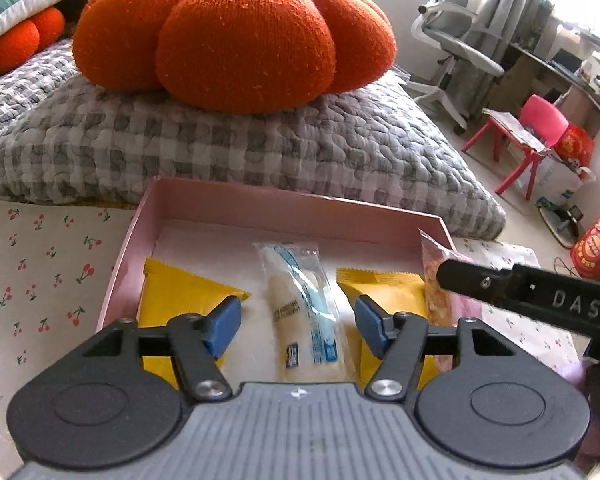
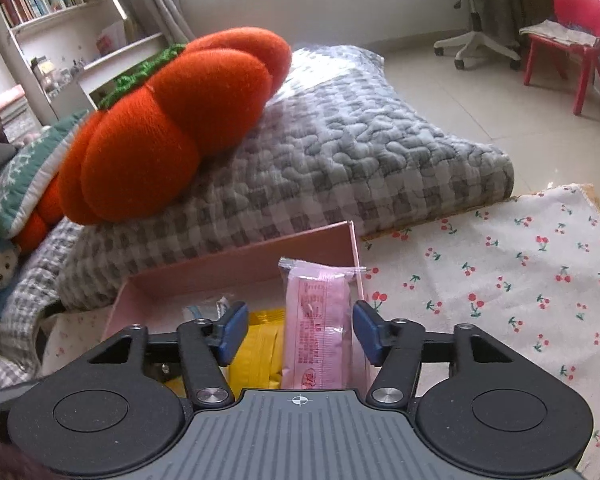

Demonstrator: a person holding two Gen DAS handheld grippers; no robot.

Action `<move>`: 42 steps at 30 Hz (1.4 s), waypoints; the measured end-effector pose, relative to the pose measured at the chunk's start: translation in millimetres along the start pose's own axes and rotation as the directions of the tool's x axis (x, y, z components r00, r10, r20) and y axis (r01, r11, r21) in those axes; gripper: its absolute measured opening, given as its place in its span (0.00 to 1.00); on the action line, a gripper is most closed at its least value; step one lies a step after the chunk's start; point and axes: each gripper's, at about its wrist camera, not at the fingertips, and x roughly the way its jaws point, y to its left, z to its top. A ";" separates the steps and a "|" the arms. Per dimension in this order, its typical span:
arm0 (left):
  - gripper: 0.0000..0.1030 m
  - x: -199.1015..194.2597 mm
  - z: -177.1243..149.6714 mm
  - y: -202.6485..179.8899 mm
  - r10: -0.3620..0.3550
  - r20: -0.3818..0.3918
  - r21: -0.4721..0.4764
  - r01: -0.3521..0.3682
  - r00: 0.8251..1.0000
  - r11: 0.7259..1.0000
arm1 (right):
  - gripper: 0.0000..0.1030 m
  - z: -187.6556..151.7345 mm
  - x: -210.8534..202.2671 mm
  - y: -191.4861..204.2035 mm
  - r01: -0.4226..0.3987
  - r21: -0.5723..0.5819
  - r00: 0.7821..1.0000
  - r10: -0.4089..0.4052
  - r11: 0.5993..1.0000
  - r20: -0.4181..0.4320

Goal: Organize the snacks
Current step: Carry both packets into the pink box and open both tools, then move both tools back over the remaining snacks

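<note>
A pink box (image 1: 260, 204) lies on a cherry-print cloth. Inside lie two yellow packets (image 1: 176, 292) (image 1: 388, 284) with a clear white-and-blue packet (image 1: 308, 312) between them. My left gripper (image 1: 298, 326) is open above the box, its jaws on either side of the clear packet without touching it. My right gripper (image 2: 300, 330) is open over the box's right end (image 2: 354, 248); a pink packet (image 2: 320, 320) stands between its jaws against the right wall, with gaps on both sides. The pink packet (image 1: 436, 280) and the right gripper's finger (image 1: 500, 280) also show in the left wrist view.
A grey checked quilt (image 1: 260, 148) with an orange pumpkin cushion (image 1: 236, 36) sits right behind the box. The cherry-print cloth (image 2: 500, 280) stretches to the right of the box. An office chair (image 2: 472, 8) and a red chair (image 2: 572, 28) stand on the floor beyond.
</note>
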 end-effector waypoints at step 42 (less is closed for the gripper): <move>1.00 -105.4 -119.8 59.6 0.023 0.069 0.047 -0.026 0.997 0.999 | 0.92 -107.9 -108.0 7.3 -0.077 -0.229 0.991 0.049 0.970 -0.124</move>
